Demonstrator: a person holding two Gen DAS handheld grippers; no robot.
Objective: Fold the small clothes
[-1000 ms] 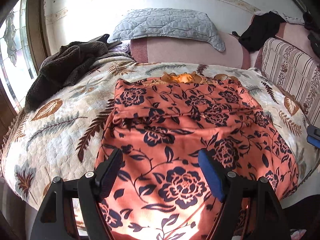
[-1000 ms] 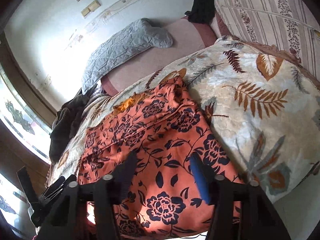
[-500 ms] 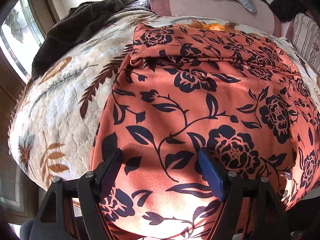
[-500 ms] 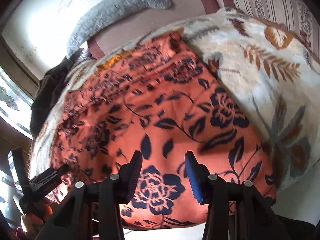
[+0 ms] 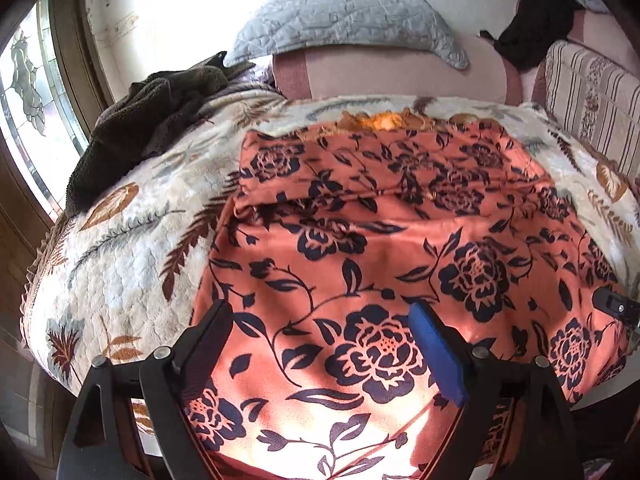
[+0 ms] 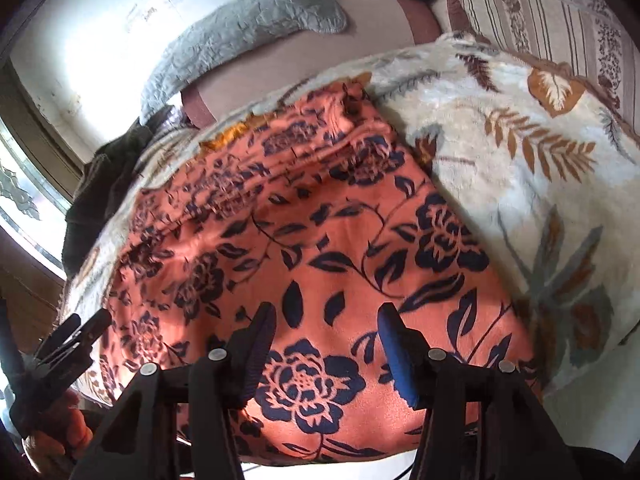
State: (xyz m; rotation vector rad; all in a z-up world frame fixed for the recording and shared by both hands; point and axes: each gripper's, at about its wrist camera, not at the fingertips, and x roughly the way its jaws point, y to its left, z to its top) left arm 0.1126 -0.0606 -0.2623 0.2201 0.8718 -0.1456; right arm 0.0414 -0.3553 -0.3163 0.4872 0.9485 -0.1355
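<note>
The orange floral garment (image 5: 380,248) lies spread flat on the leaf-print blanket (image 5: 120,248), its far end already turned over into a thick fold near the bench back, its near hem hanging over the front edge below my grippers. Half a second ago both cameras were dipped close to the cloth; now they have lifted back, so more of the bed shows again, and the garment itself looks unmoved. I read that as a check of the hem without a grasp, so the next fold has not begun.

My left gripper (image 5: 324,344) hovers over the near-left part of the cloth, jaws wide apart and holding nothing. My right gripper (image 6: 326,344) hangs over the near-right part, jaws also spread, a little narrower, and empty. In the right view I see the left gripper just beside the garment's left edge.

Beyond the garment, a dark brown towel (image 5: 152,120) is heaped at the blanket's far left, a grey quilted cover (image 5: 344,24) drapes the backrest, and a striped cushion (image 6: 560,12) stands to the right
</note>
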